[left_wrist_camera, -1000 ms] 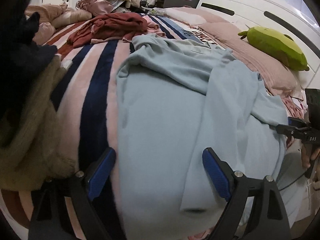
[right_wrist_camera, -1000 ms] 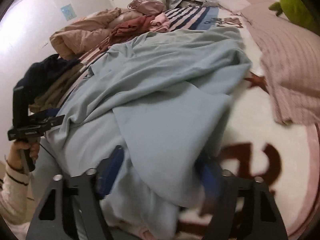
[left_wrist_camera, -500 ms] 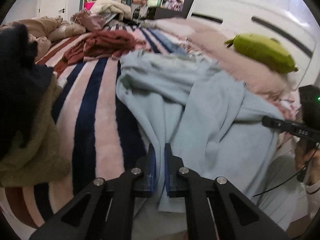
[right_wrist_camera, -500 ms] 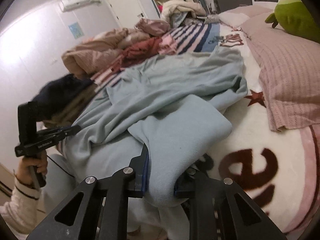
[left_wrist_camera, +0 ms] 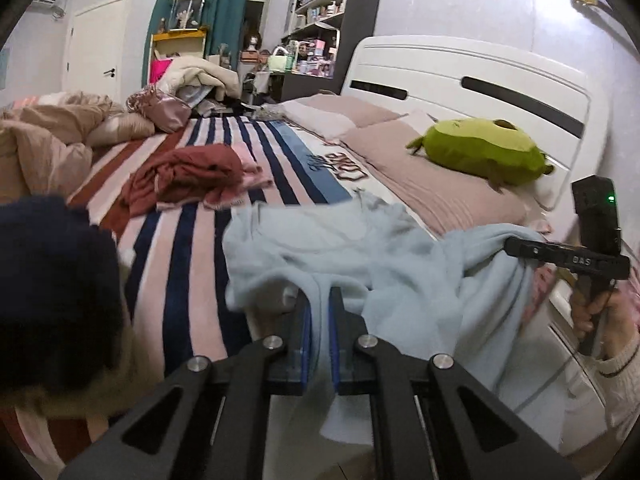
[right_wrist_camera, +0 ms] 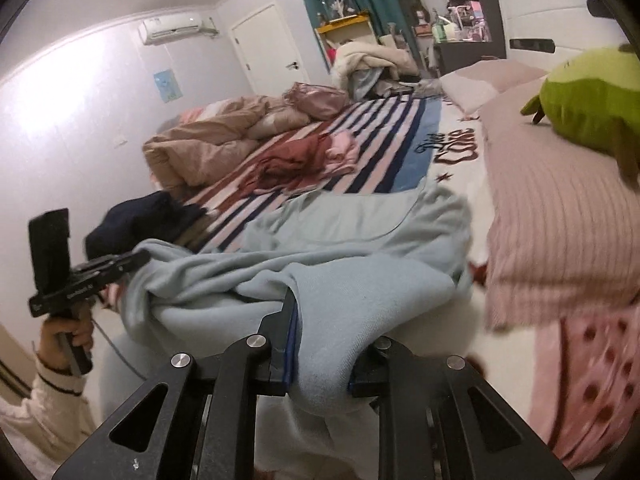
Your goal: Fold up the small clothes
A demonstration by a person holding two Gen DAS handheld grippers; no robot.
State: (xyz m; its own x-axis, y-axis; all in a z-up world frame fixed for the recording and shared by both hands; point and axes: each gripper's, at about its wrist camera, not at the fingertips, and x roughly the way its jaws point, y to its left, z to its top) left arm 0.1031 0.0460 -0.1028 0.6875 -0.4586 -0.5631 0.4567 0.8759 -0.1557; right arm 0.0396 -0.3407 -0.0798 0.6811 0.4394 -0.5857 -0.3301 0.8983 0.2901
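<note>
A light blue garment [left_wrist_camera: 360,252] lies bunched at the near edge of the bed and hangs between my two grippers. My left gripper [left_wrist_camera: 319,336] is shut on a fold of its near edge. My right gripper [right_wrist_camera: 320,352] is shut on a thick bunch of the same garment [right_wrist_camera: 352,288], which drapes over its right finger. The right gripper also shows at the right of the left wrist view [left_wrist_camera: 560,256], with cloth over its tip. The left gripper shows at the left of the right wrist view [right_wrist_camera: 92,272], against the cloth.
The striped blanket [left_wrist_camera: 192,240] covers the bed. A dark red garment [left_wrist_camera: 188,176] lies beyond. A dark navy and tan pile [left_wrist_camera: 52,300] sits close on the left. A green plush toy [left_wrist_camera: 480,152] rests on pink pillows by the white headboard [left_wrist_camera: 480,76].
Both grippers went from open to shut on the light blue garment. They have lifted and pulled its near edge back, and the cloth is now bunched up off the bed.
</note>
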